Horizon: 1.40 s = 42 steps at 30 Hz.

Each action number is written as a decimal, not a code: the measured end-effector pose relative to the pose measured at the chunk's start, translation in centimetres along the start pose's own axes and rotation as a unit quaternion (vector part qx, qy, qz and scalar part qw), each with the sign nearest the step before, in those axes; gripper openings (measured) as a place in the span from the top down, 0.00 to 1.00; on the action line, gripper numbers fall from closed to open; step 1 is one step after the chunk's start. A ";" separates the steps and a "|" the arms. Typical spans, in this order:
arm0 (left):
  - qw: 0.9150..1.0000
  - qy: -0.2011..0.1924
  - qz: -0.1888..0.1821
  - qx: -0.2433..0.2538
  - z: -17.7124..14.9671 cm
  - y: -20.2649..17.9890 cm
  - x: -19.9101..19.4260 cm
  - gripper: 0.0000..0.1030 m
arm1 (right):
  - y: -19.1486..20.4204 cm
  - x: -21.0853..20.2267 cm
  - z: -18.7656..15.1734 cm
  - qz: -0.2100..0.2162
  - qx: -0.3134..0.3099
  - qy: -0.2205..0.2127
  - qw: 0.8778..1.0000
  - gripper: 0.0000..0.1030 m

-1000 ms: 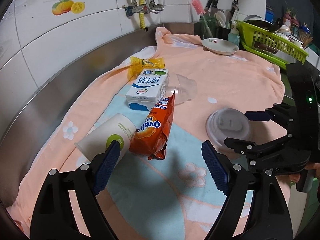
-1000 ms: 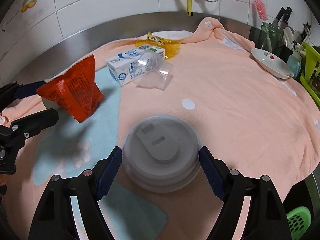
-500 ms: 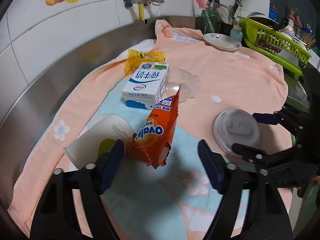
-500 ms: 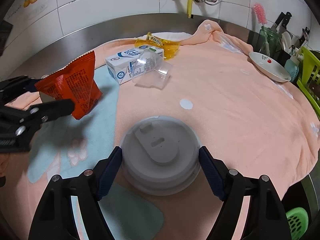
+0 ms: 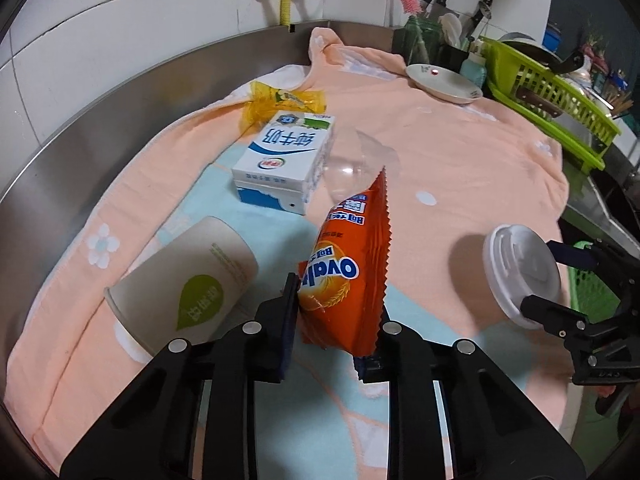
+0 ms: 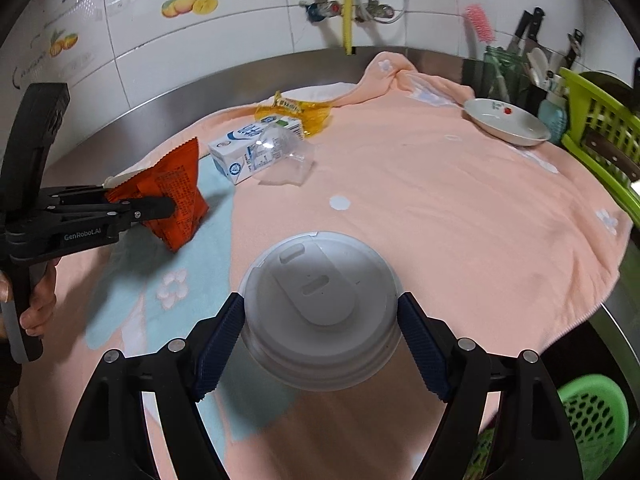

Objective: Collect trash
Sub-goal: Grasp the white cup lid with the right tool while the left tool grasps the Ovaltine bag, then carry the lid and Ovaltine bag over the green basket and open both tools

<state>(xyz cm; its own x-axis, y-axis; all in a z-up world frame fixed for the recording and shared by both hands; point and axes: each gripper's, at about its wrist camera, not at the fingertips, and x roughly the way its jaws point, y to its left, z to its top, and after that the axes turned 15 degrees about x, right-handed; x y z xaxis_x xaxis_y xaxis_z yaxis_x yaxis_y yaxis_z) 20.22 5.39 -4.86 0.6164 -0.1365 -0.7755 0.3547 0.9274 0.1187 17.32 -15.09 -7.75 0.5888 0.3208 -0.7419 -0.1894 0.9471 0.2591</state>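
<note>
Left tongs (image 5: 334, 312): closed on the orange snack packet (image 5: 346, 276), gripped near its lower end; the packet appears raised off the towel, serrated top edge pointing away.
Right tongs (image 6: 320, 326): closed on the white cup lid (image 6: 320, 300), a pad against either side of its rim; the lid seems raised above the towel, judging by its shadow in the left view.
Worktop: steel (image 5: 132, 92), covered by a peach and pale-blue towel (image 5: 472, 152).
Paper cup (image 5: 188, 280): on its side on the towel, mouth toward the camera, just left of the left tongs; not collected.
Milk carton (image 5: 284, 160): lying flat mid-towel; not collected.
Clear plastic cup (image 6: 280, 156): tipped over, touching or just beside the carton; not collected.
Yellow wrapper (image 5: 280, 100): crumpled behind the carton, near the back wall; not collected.
Green basket (image 6: 592, 420): below the worktop edge on the right; a likely bin for the trash, though its use cannot be told.
Bystanding items: white dish (image 6: 506, 120), green drying rack (image 5: 548, 100); apparently not trash.
Progress: early, by judgement. Two pieces in hand, neither yet dropped anywhere; four pieces left on the towel.
</note>
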 end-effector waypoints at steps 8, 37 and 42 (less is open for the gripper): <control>0.999 -0.022 -0.033 0.014 0.5 -3.1 -2.6 0.80 | -2.6 -4.1 -1.5 -0.016 0.026 -0.022 0.999 0.27; 0.961 -0.039 -0.218 0.166 4.5 -29.6 -3.6 0.80 | -27.3 -15.9 -11.6 -0.192 0.226 -0.037 0.954 0.22; 0.954 -0.028 -0.239 0.181 4.8 -33.1 -2.8 0.80 | -27.7 -17.3 -11.9 -0.194 0.227 -0.055 0.953 0.22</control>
<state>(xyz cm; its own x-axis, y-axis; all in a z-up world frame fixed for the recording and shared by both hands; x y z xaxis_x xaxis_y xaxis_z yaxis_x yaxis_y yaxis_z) 10.10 -26.64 -3.63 0.3567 -0.5403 -0.7621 0.8174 0.5755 -0.0253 3.03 -46.75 -9.52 0.6292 -0.0801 -0.7731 0.4039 0.8835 0.2372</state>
